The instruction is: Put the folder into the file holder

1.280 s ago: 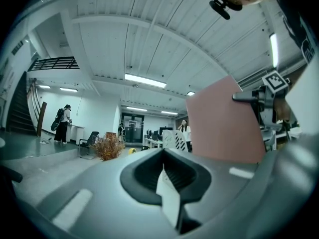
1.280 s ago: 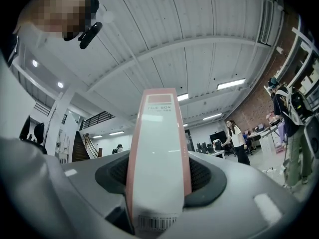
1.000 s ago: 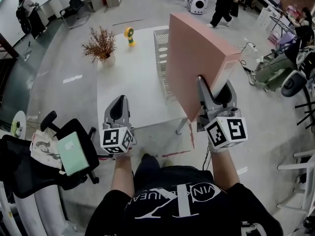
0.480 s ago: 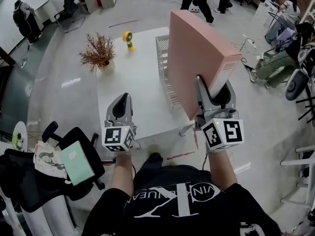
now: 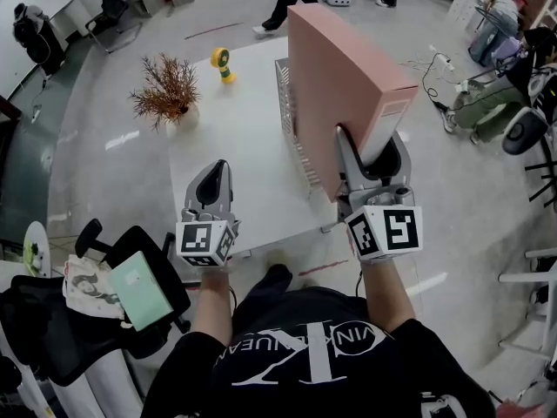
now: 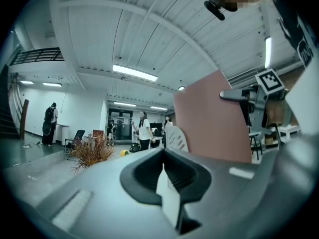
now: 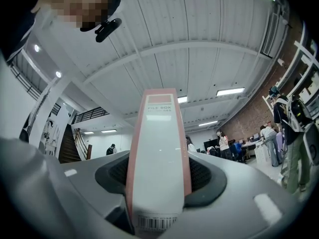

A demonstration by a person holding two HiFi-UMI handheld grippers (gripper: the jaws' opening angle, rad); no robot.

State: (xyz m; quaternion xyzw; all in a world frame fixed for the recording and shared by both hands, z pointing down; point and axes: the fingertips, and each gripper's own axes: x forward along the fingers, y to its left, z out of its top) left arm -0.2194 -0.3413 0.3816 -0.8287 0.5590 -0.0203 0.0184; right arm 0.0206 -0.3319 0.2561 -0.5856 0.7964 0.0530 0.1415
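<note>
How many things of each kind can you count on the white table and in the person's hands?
pink folder: 1
white file holder: 1
dried plant: 1
yellow fan: 1
Hand-held grippers: 2, the left hand-held gripper and the right hand-held gripper
Total: 6

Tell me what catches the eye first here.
A big pink folder stands upright, clamped in the right tongs, close to the wire file holder on the white table. The left tongs are shut and empty near its front edge; a dried plant sits far left.
</note>
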